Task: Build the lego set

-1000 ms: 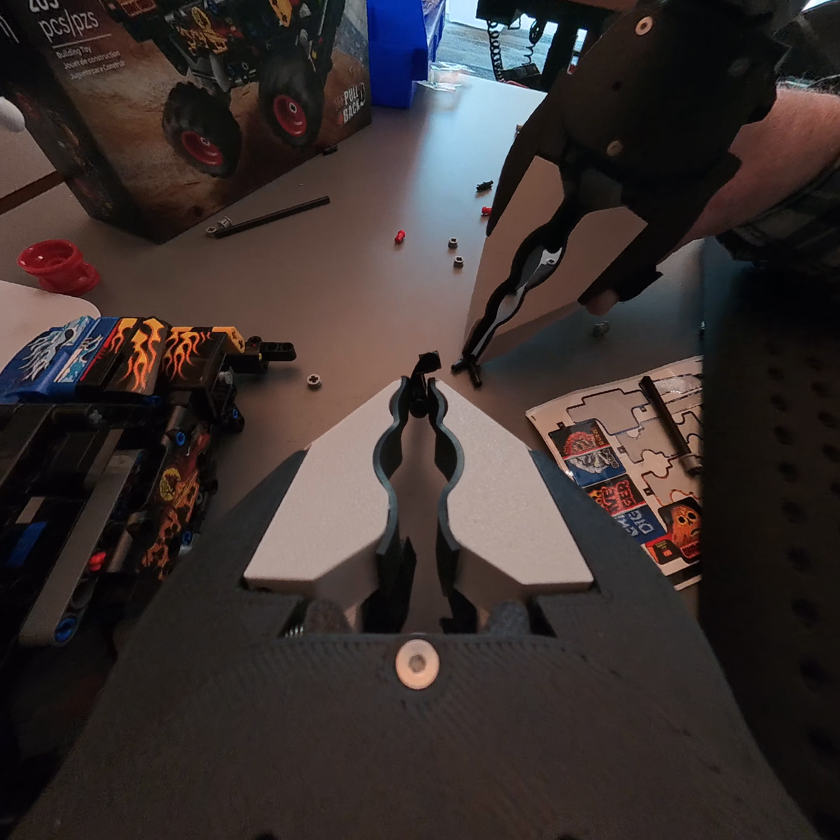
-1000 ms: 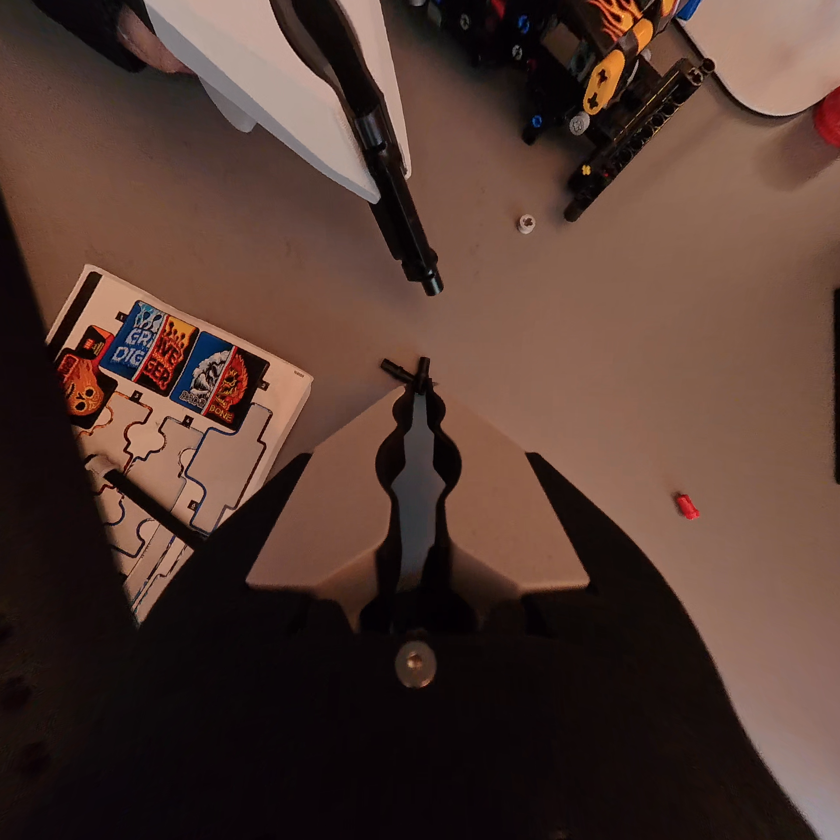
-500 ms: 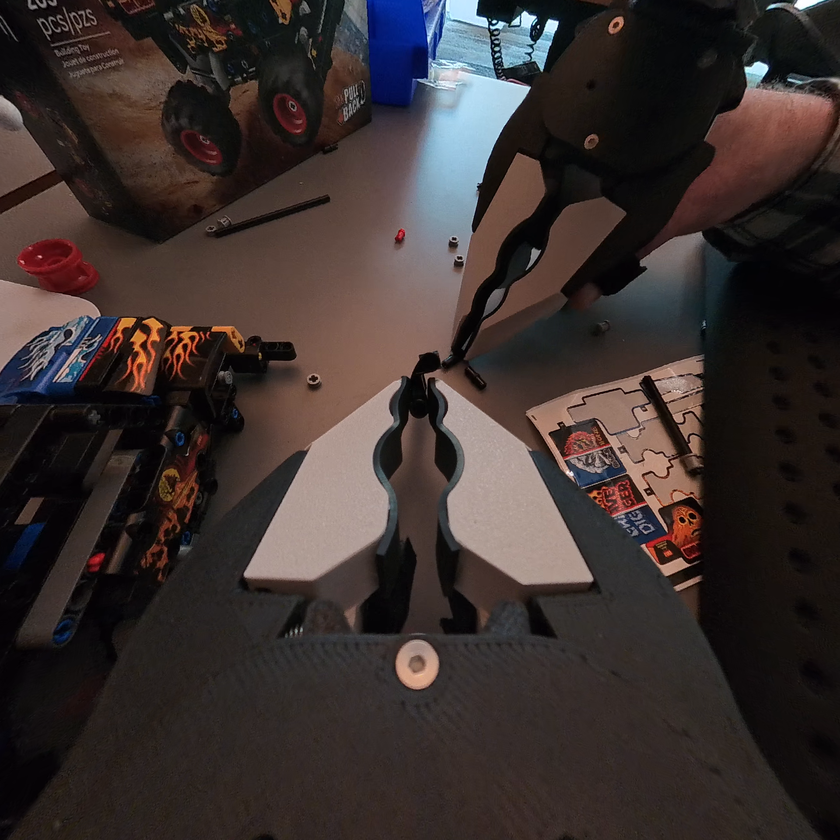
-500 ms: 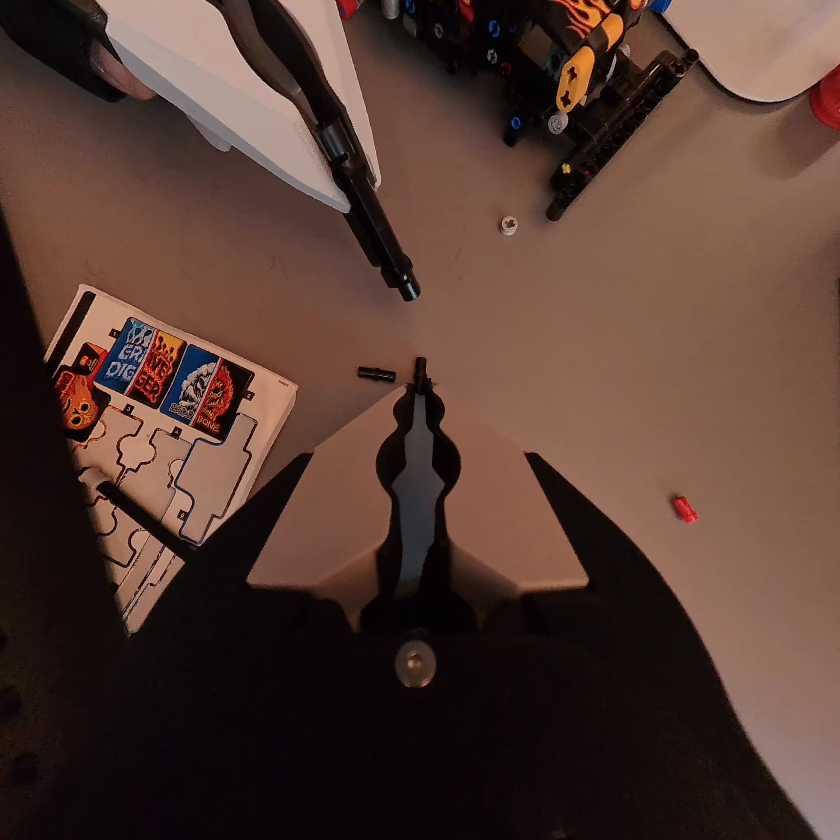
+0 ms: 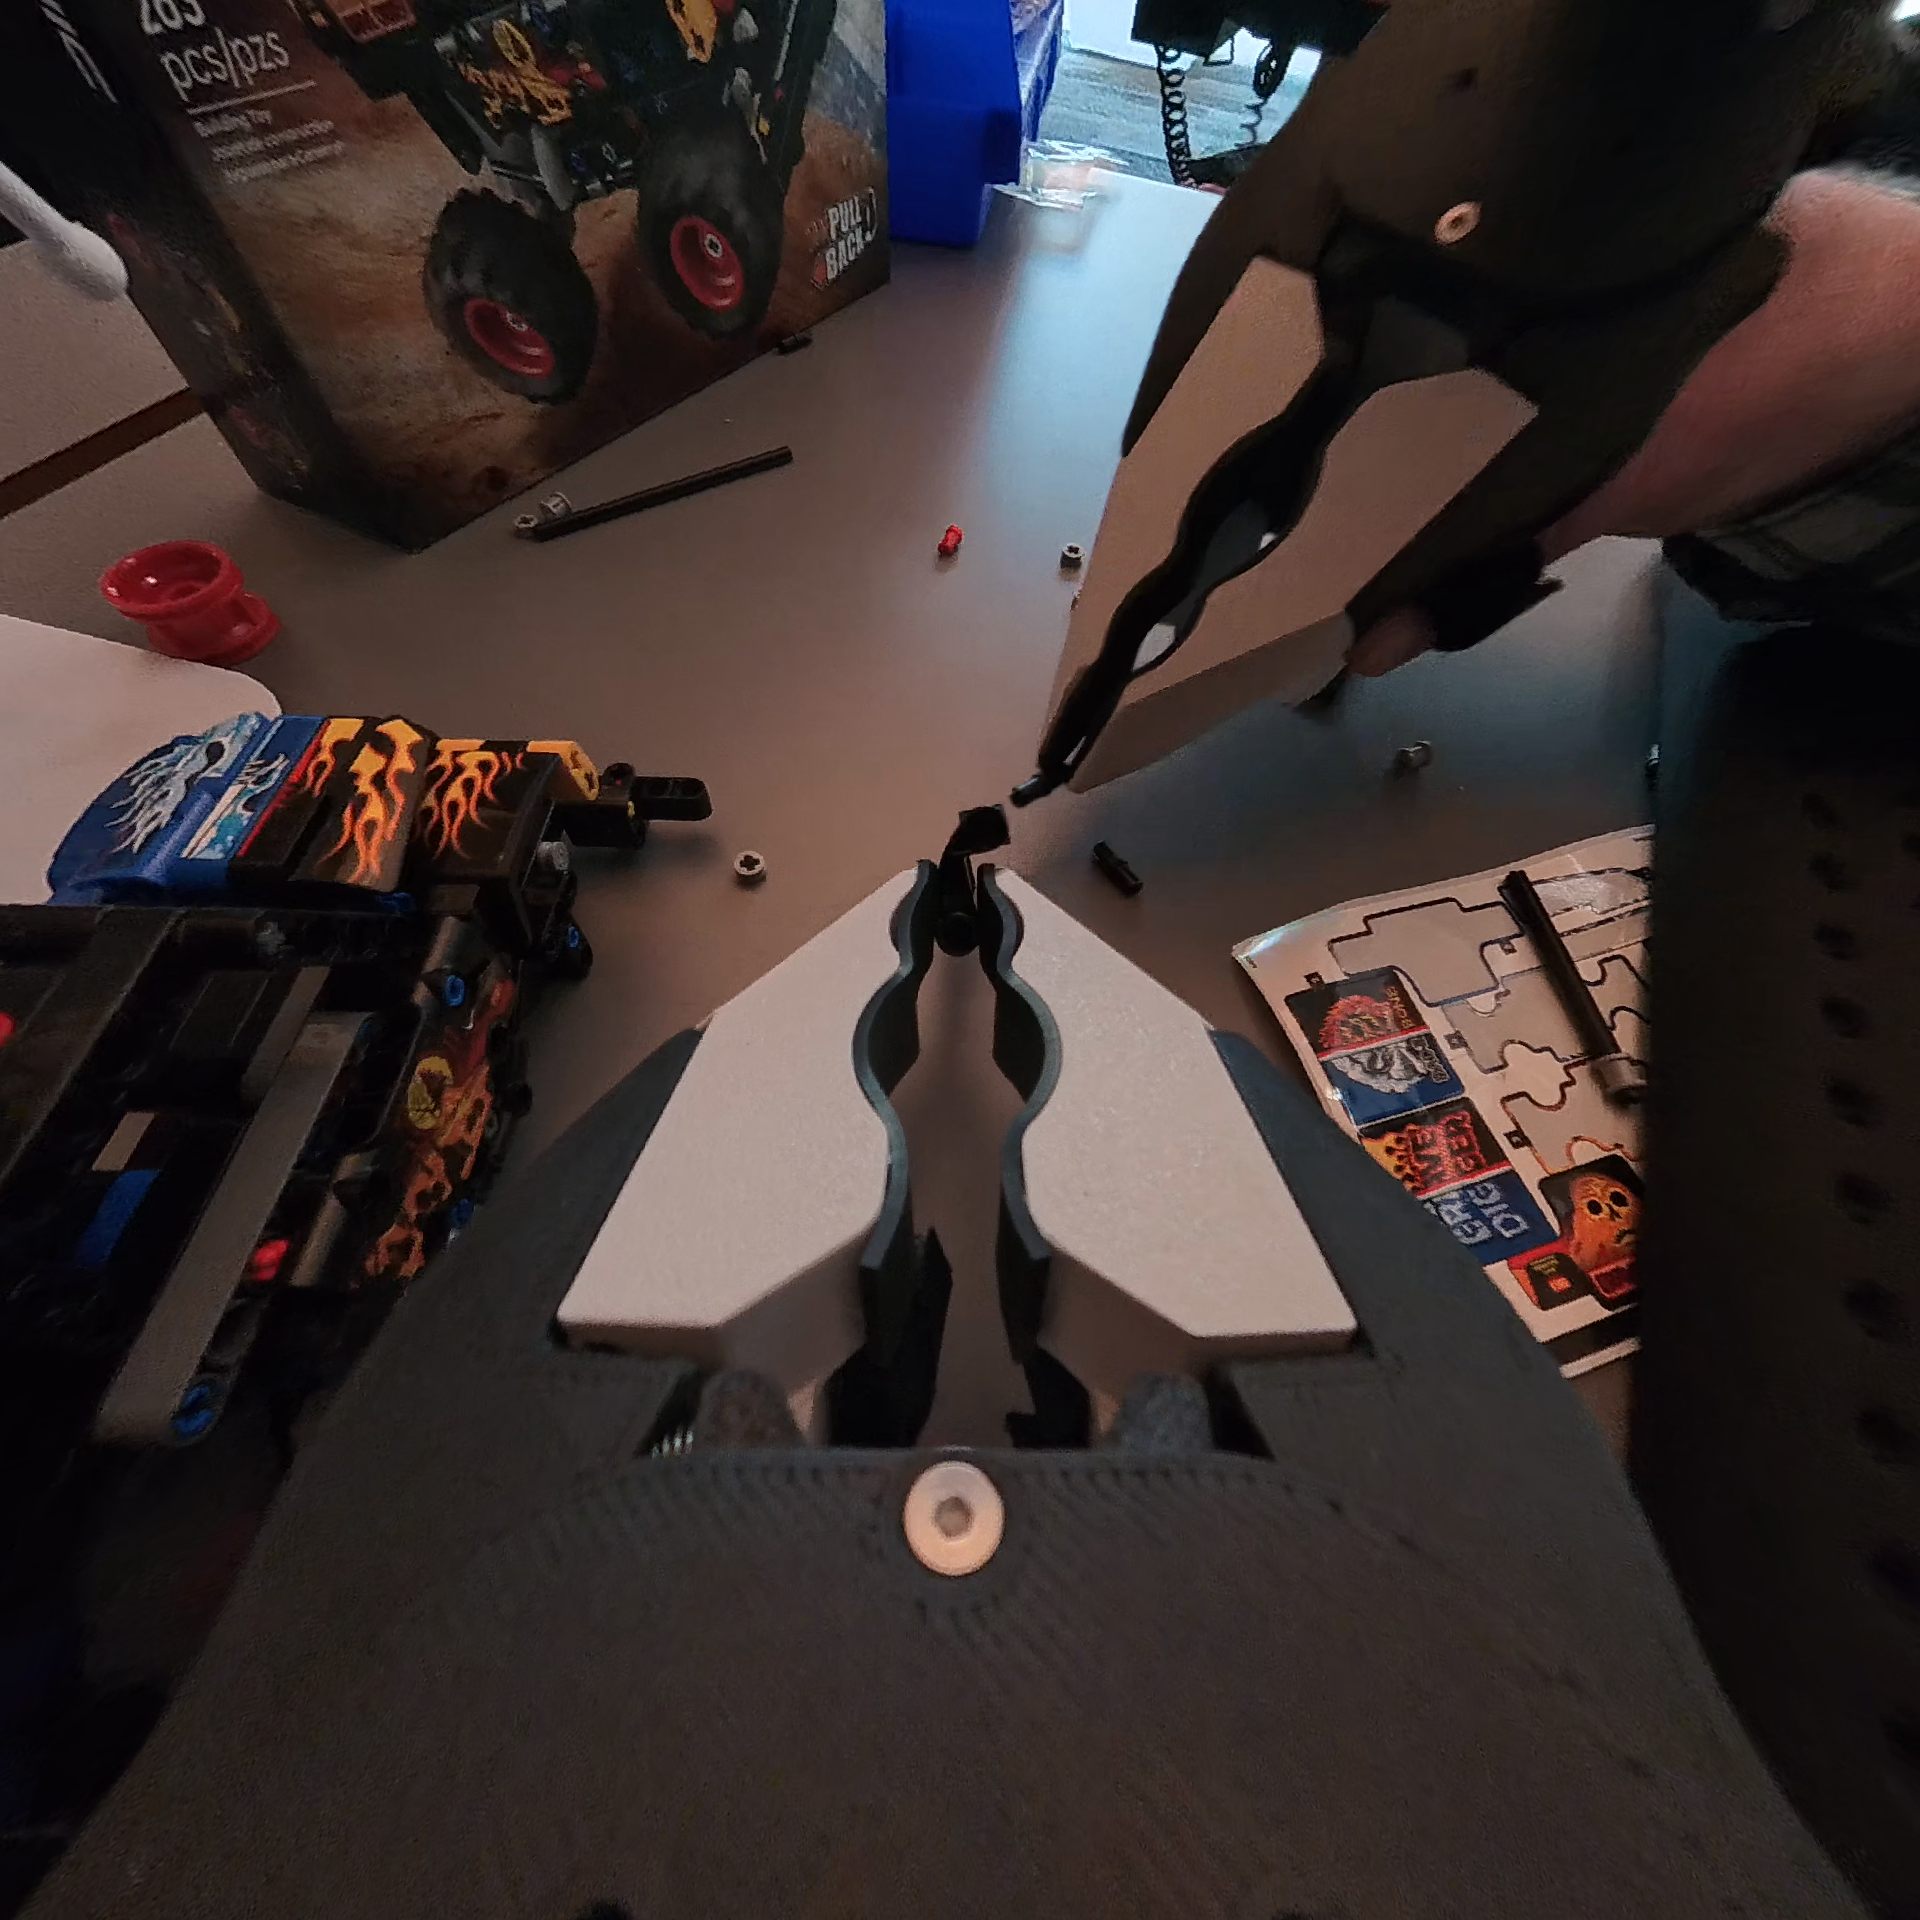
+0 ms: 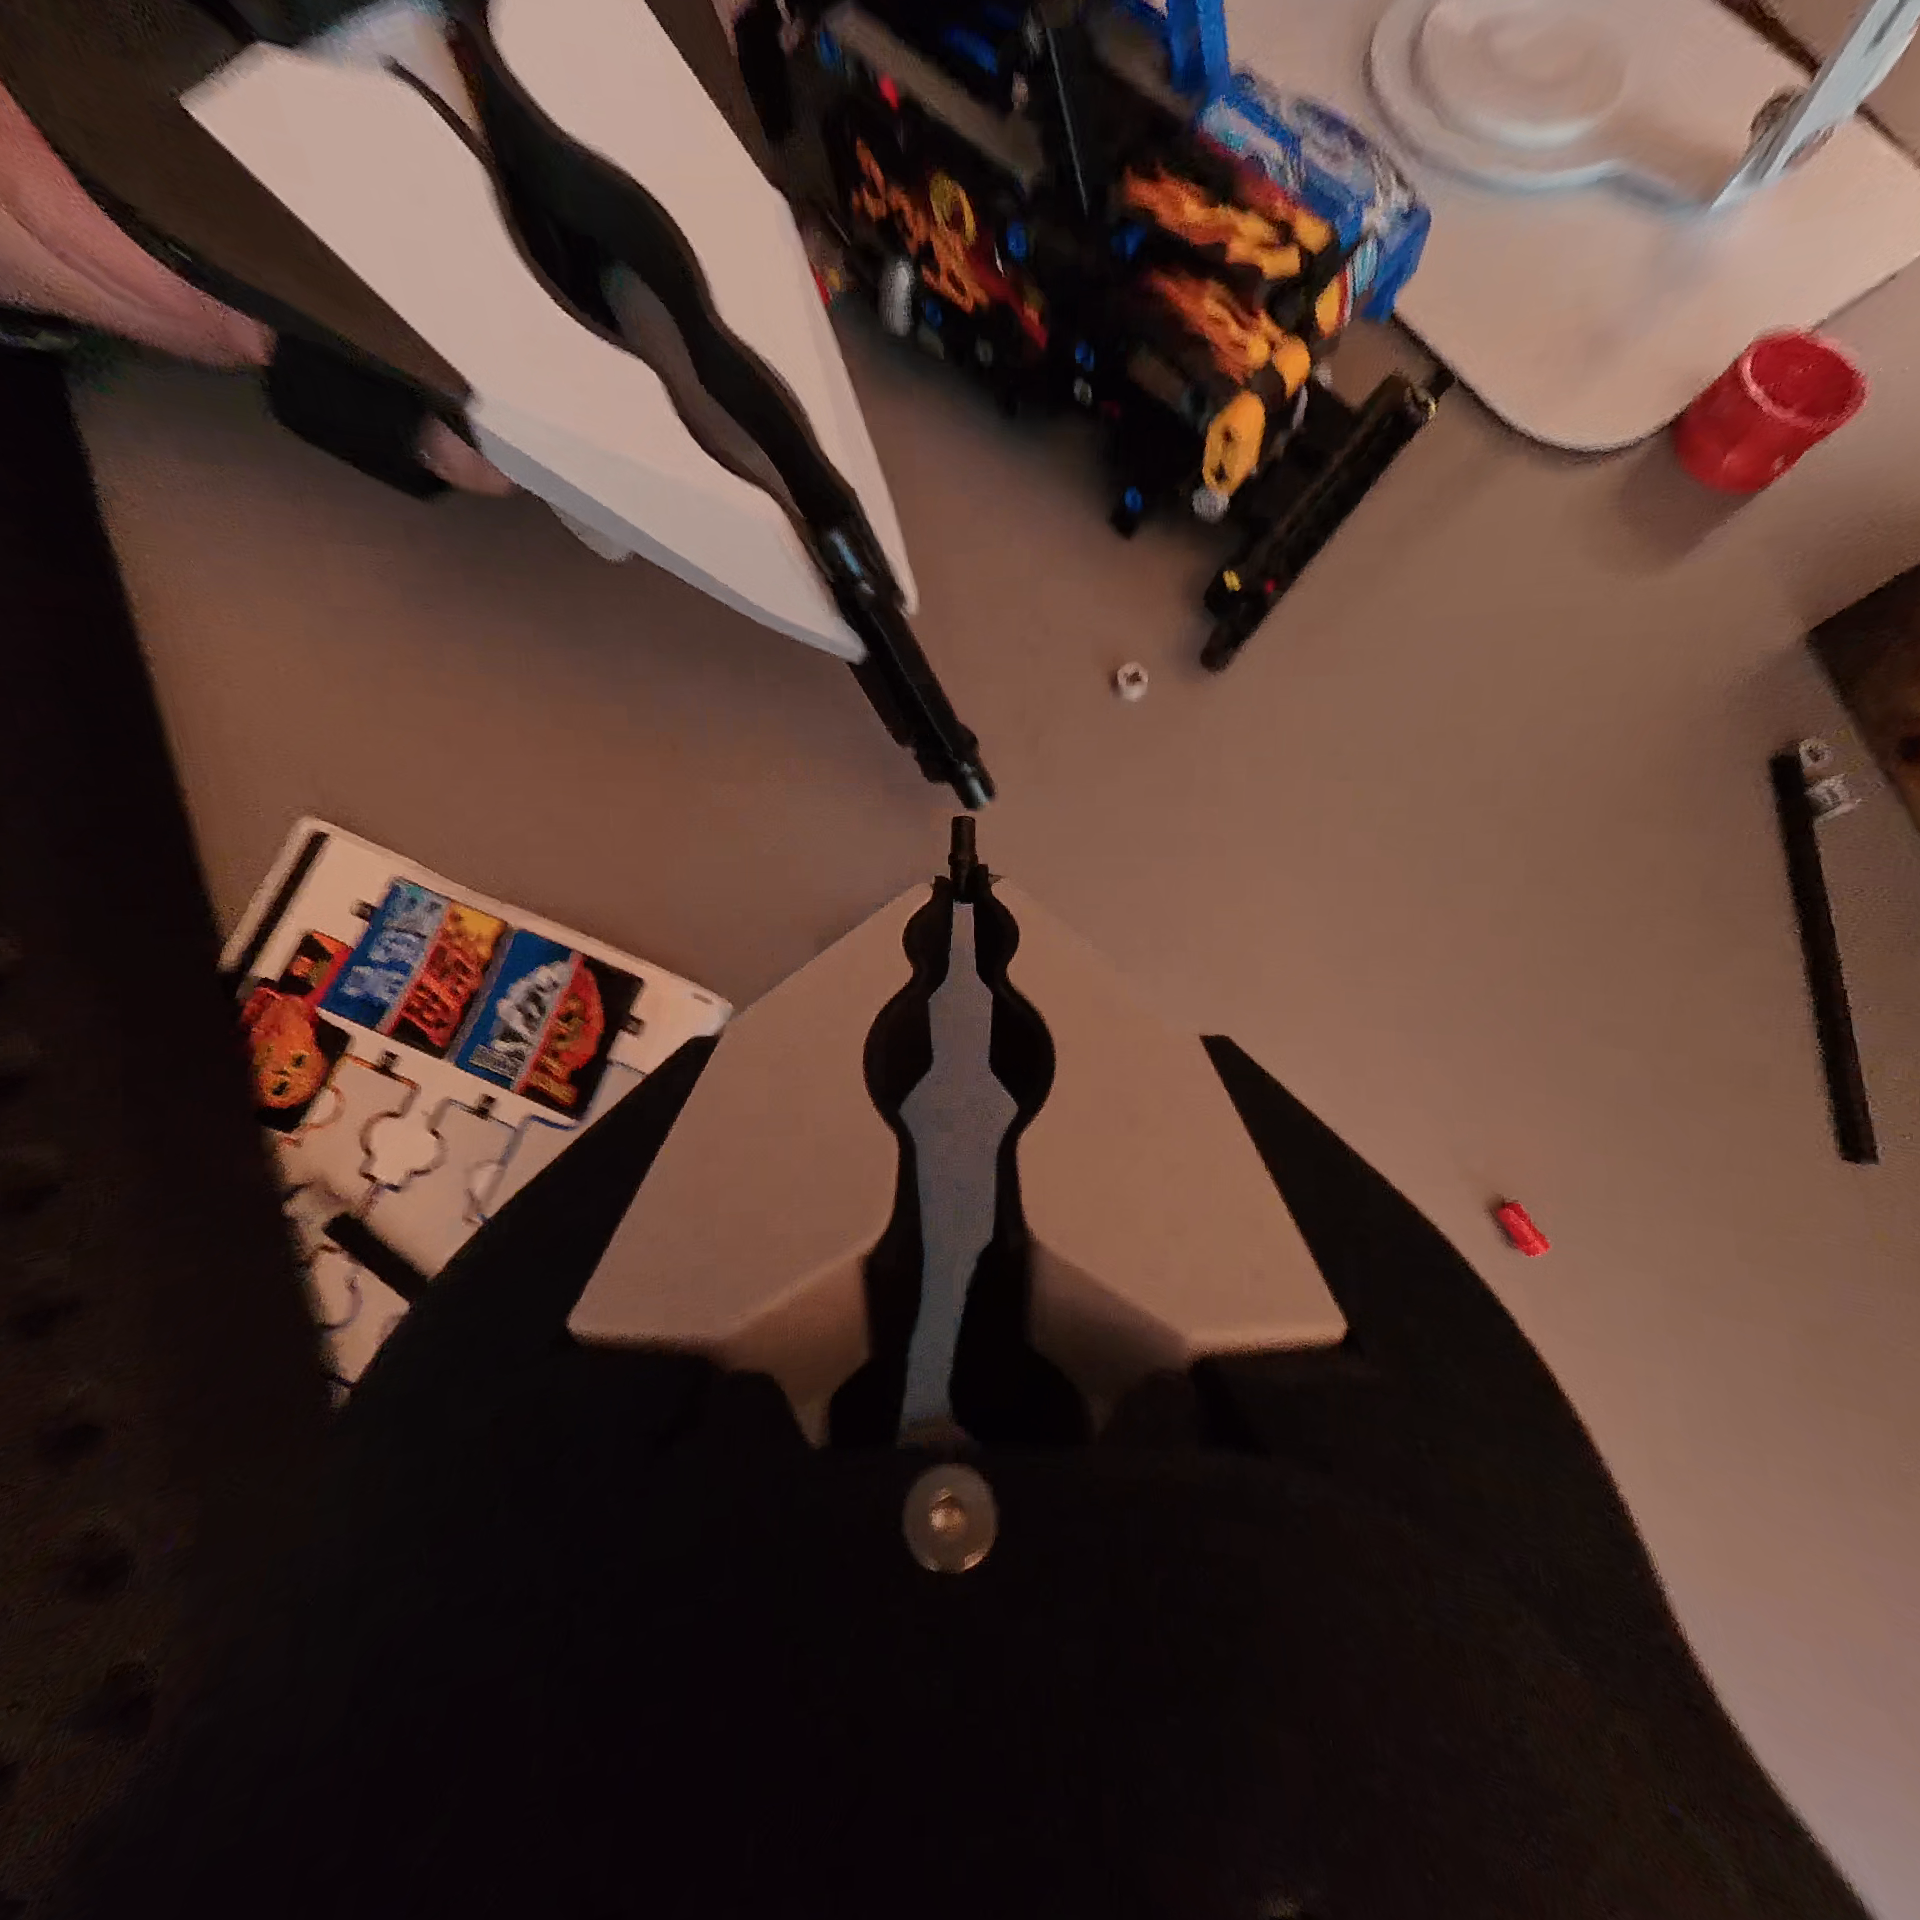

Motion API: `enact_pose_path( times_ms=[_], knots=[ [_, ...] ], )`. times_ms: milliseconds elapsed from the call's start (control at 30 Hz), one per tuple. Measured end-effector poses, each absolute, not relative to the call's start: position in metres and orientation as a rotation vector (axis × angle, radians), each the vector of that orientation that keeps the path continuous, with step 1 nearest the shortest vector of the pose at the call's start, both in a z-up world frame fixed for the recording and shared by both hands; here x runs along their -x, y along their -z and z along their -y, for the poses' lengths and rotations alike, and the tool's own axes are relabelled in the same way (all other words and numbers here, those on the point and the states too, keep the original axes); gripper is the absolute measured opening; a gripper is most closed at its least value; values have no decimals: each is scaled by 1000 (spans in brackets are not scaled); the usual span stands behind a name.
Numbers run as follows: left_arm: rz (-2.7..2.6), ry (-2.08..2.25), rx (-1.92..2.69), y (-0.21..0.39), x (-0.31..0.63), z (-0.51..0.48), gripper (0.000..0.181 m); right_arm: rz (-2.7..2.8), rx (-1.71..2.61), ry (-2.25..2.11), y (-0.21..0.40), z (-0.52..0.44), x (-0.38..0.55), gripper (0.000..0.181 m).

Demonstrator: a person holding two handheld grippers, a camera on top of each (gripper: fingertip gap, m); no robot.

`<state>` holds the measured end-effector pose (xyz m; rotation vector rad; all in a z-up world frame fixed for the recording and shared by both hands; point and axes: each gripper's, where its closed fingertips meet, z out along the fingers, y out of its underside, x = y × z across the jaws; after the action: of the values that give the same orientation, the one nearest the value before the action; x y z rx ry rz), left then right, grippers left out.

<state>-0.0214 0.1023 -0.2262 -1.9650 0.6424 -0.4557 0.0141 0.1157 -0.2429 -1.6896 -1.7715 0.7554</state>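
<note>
A: What's each claw doing?

B: The left claw (image 5: pixel 954 902) is pinched on a small black connector piece (image 5: pixel 977 837) that sticks up past its tips. The right claw (image 6: pixel 964 896) is closed on a short black pin (image 6: pixel 964 844), which points forward out of its tips.

A: How close are the two?

B: Very near. In the right wrist view the pin's free end sits just short of the end of the connector, a small gap between them, not touching. Both hover over the grey table (image 5: pixel 852 623); I can't tell how high.

A: So which step is this?

B: I'd judge it's mating pin to connector in mid-air, a sub-assembly before it goes on the truck. The half-built monster truck (image 5: pixel 312 935), with its flame-printed panels, lies to the left claw's left side, well apart from the meeting point.

A: What does the next move need?

B: Lining the pin's axis with the hole in the connector, then a straight push while both claws hold firm. The hole itself is too small and dark to see, so the angle is a guess. The right wrist view is blurred, which suggests motion.

A: Anything else about?

B: A second black pin (image 5: pixel 1116 868) lies loose on the table just right of the left claw, beside the sticker sheet (image 5: pixel 1455 1091). A red pin (image 6: pixel 1522 1228) and a red wheel hub (image 5: pixel 187 601) lie farther off, near the set's box (image 5: pixel 468 260).
</note>
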Motion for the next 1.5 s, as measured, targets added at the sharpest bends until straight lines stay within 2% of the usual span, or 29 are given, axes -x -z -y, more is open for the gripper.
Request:
enact_pose_path(
  times_ms=[233,600,1067,1500],
  knots=[
    [-651,362,1965,228,26,-106,7,1660,1673,-831,217,-94,9,1],
    [-643,221,1949,222,29,-113,6,1519,1751,-840,213,-103,17,1],
    [-842,-365,1858,215,41,-118,6,1395,1842,-824,212,-110,23,0],
    [-746,-320,1891,212,48,-121,6,1220,1828,-920,199,-113,31,0]
  ],
)
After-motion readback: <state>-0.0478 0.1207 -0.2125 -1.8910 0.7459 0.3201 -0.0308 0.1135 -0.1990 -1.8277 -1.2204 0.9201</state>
